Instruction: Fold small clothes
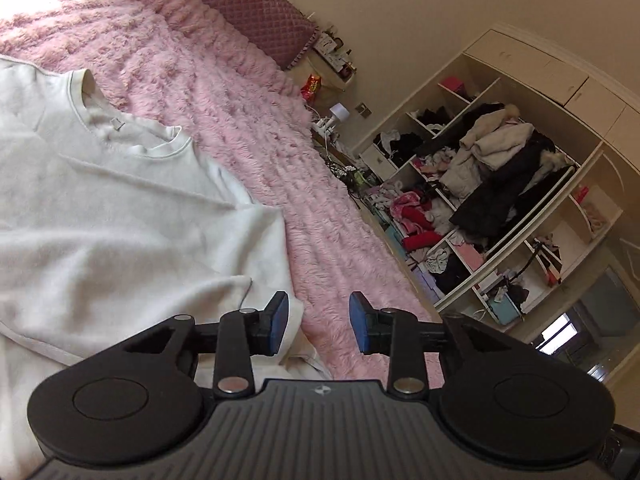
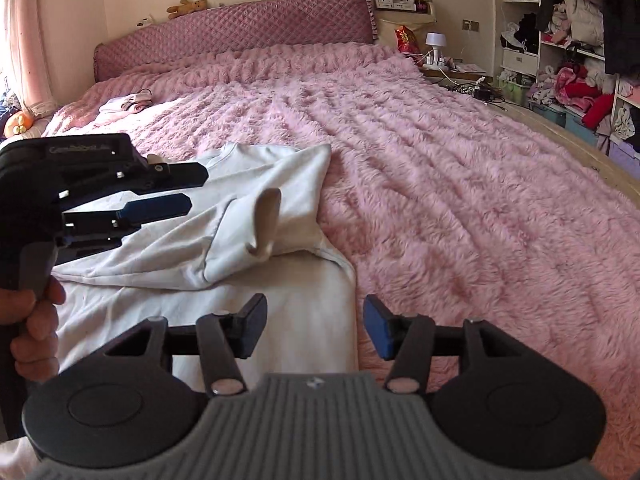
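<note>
A white long-sleeved top [image 1: 120, 208] lies spread on the pink fluffy blanket [image 1: 248, 128], neckline toward the headboard. In the right wrist view the top [image 2: 276, 176] has one side folded over its body, with a crumpled ridge near the fold. My left gripper [image 1: 319, 326] hovers open over the top's edge, nothing between its blue pads [image 1: 279, 322]. From the right wrist camera, the left gripper [image 2: 192, 189] is at the left over the top, jaws apart, held by a hand [image 2: 36, 320]. My right gripper [image 2: 315, 320] stands open above the top's lower part and holds nothing.
The blanket [image 2: 460, 184] covers the whole bed up to a quilted mauve headboard [image 2: 240, 28]. A small pale garment [image 2: 126, 104] lies far left. A cluttered nightstand [image 2: 440, 62] and open shelves stuffed with clothes [image 1: 492, 168] stand beyond the bed's right edge.
</note>
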Demonstrator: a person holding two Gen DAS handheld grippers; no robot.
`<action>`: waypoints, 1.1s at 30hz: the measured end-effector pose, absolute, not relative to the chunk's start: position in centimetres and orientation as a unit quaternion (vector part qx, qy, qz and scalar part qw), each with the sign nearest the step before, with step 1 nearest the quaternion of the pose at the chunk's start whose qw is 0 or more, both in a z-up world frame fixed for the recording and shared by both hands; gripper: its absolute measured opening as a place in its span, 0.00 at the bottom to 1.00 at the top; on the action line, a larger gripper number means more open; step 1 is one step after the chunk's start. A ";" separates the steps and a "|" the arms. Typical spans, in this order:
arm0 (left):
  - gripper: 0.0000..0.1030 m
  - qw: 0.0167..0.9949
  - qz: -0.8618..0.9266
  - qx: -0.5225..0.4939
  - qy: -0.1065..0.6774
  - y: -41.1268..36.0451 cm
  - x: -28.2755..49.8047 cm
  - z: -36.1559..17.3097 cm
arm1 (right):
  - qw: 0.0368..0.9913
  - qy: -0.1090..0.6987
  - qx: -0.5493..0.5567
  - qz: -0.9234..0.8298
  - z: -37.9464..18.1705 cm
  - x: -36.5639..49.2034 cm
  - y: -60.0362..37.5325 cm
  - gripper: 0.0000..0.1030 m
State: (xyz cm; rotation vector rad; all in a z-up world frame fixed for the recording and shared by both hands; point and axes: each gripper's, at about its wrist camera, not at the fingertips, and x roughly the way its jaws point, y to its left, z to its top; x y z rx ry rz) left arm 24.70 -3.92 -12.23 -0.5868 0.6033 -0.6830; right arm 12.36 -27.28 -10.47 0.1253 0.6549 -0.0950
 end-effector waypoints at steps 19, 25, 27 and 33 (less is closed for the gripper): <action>0.49 0.930 -0.040 0.097 0.353 16.3 24.5 -12.4 | 0.919 0.322 0.222 -0.045 -13.6 25.8 -26.3 0.51; 0.49 0.916 -0.055 0.208 0.340 14.5 24.9 -14.4 | 0.919 0.334 0.204 -0.038 -14.1 26.3 -25.9 0.08; 0.49 0.909 -0.067 0.250 0.328 13.2 25.0 -14.6 | 0.922 0.331 0.197 -0.035 -14.1 26.2 -25.8 0.07; 0.04 0.891 -0.130 0.291 0.322 11.5 24.9 -15.3 | 0.927 0.321 0.193 -0.033 -13.4 25.8 -25.4 0.01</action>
